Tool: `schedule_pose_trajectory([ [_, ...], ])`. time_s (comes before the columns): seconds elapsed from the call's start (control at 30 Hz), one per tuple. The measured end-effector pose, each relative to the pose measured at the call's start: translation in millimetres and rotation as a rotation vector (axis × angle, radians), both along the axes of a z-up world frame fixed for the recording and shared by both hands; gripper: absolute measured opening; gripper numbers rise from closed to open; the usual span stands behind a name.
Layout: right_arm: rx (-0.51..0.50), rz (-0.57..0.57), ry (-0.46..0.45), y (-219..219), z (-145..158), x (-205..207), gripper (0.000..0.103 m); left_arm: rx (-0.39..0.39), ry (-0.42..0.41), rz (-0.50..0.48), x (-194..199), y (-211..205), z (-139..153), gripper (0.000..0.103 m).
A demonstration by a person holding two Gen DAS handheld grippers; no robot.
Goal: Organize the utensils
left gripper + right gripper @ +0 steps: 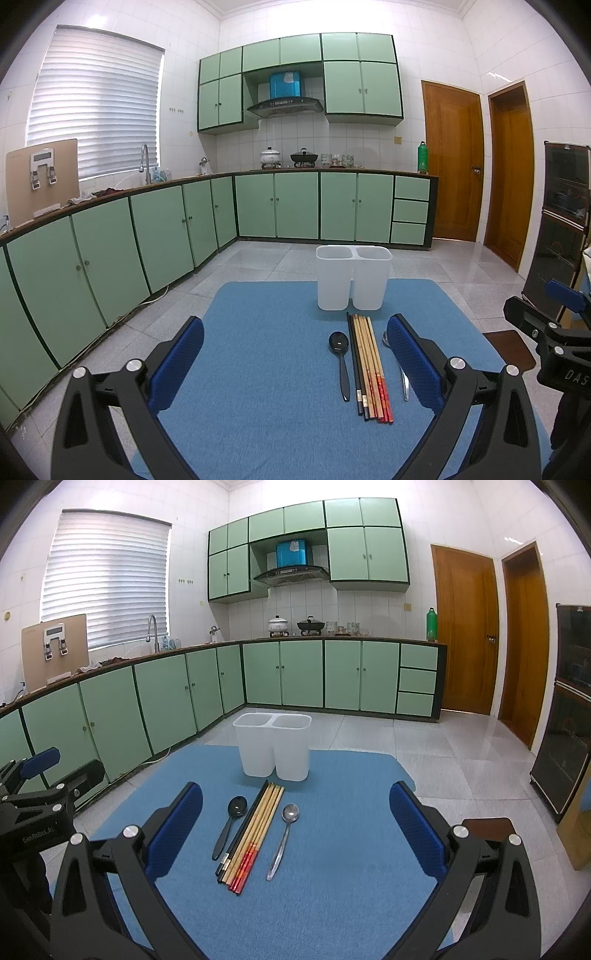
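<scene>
A white two-compartment utensil holder stands upright at the far side of a blue mat. In front of it lie a black spoon, a bundle of several chopsticks and a metal spoon, partly hidden behind a finger in the left wrist view. My left gripper hovers open above the mat, nothing between its blue pads. My right gripper is also open and holds nothing.
Green kitchen cabinets run along the left and back walls. Two wooden doors stand at the right, with a dark cabinet beside them. A brown stool sits right of the mat. Grey tiled floor surrounds the mat.
</scene>
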State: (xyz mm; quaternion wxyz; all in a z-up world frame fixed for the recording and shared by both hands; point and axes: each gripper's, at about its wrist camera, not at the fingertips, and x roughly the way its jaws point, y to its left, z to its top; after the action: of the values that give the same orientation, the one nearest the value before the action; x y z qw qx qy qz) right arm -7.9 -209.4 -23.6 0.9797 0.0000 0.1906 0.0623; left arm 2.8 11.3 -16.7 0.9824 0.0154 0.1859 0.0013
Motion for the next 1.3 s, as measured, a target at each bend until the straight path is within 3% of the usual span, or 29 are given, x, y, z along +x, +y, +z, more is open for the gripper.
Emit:
schedule_pose_trajectory([
  [0.47, -0.01, -0.008, 0.076, 1, -13, 30, 0.098, 0.01, 0.068, 0.011, 32, 3, -11, 0.097],
  [0.9, 0.002, -0.005, 0.365, 9, -80, 147, 0.096, 0.014, 0.326, 0.103, 128, 36, -80, 0.097],
  [1.07, -0.022, 0.009, 0.451, 23, -109, 186, 0.08, 0.009, 0.392, 0.101, 151, 41, -103, 0.097],
  [1.3, -0.045, 0.013, 0.545, 33, -134, 217, 0.065, 0.013, 0.438, 0.095, 169, 42, -118, 0.097],
])
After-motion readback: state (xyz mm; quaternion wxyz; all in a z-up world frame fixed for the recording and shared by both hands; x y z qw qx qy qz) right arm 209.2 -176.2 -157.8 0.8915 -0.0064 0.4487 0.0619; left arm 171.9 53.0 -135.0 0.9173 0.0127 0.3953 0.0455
